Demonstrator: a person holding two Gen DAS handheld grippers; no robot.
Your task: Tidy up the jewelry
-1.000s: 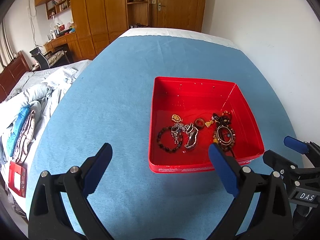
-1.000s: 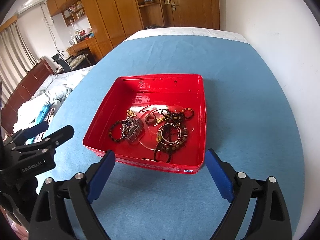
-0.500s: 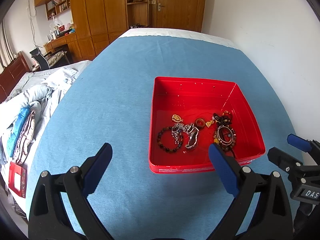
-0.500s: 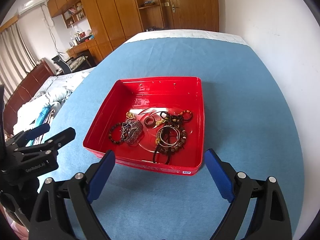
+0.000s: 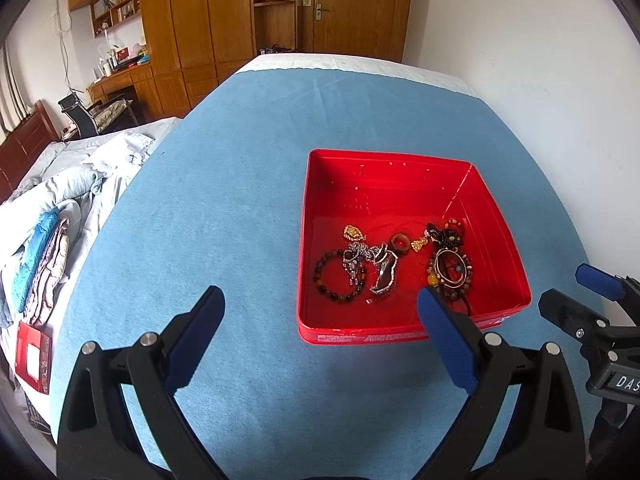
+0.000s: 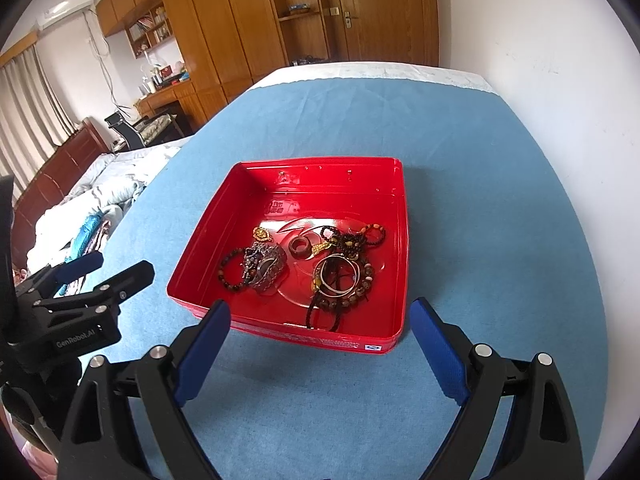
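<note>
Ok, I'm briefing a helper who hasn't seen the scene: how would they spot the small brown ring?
Look in the red tray on the blue cloth. Among the jewelry, the small brown ring lies alone near the middle, between the silver tangle and the bead pile. It is one thick, plain band, not beaded.

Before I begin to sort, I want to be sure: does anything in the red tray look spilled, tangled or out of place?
Nothing is spilled: all the jewelry lies inside the tray. But it is heaped. The bracelets on the right overlap in one pile, and a chain lies over the bead bracelet on the left. The ring lies alone.
</note>
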